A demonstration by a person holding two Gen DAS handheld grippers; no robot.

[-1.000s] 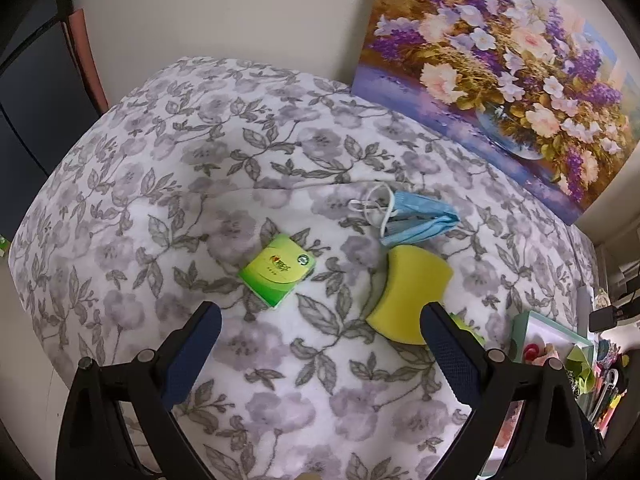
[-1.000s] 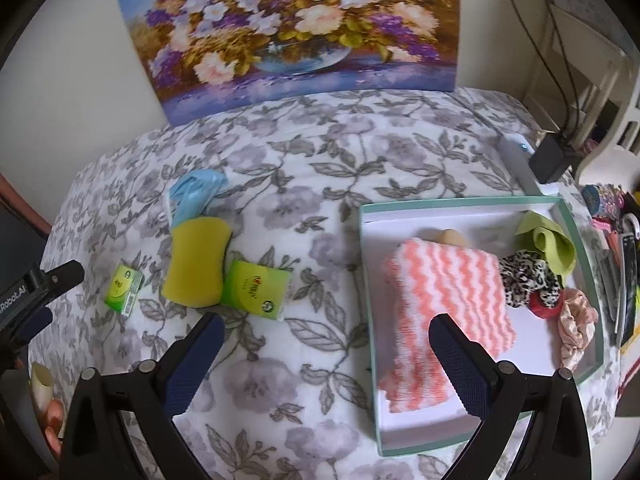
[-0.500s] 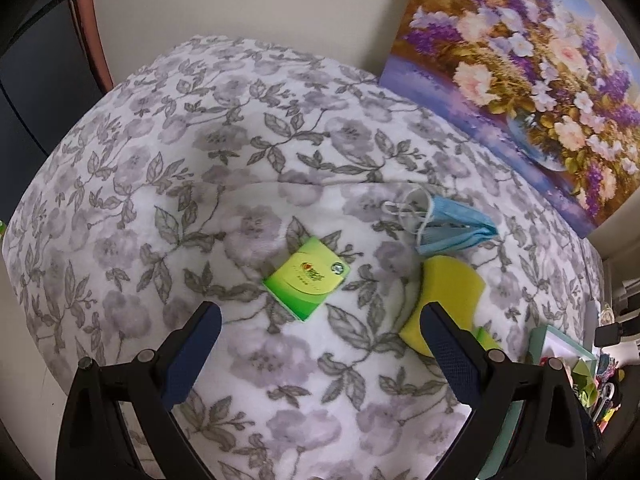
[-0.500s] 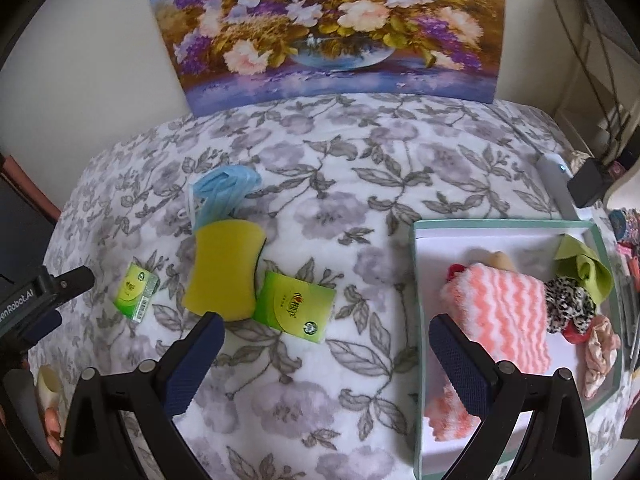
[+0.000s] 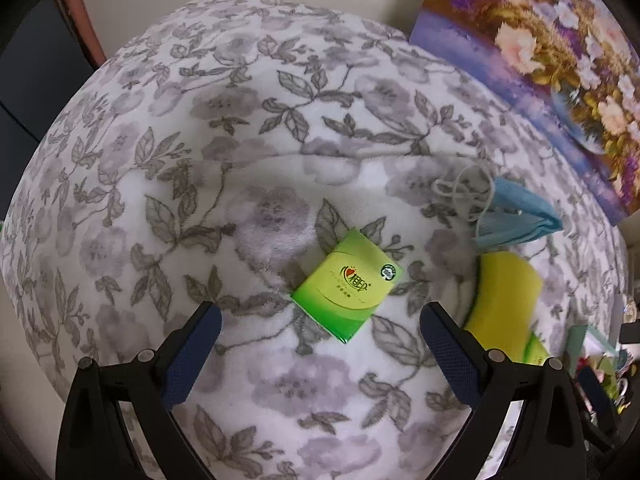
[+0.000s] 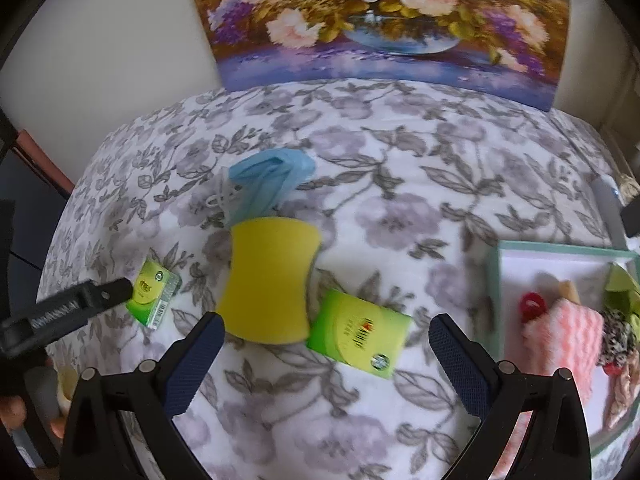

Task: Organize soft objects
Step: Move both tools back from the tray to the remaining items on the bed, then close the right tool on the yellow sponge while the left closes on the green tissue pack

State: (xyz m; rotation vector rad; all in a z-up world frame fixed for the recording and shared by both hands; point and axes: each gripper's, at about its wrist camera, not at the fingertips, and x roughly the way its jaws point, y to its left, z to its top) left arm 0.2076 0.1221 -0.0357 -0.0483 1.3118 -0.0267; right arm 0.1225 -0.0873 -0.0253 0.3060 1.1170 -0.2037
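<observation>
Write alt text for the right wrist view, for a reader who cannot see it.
The open right gripper hovers over a floral blanket, above a yellow sponge and a green tissue pack. A blue face mask lies beyond the sponge, a smaller green pack to the left, and a tray of soft items to the right.

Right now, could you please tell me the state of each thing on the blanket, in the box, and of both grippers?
left gripper: jaws open, empty
right gripper: jaws open, empty
small tissue pack: flat on blanket, loose
large tissue pack: flat, touching the sponge
yellow sponge: flat on blanket
blue face mask: crumpled, loose
box: open
pink striped cloth: inside box
</observation>
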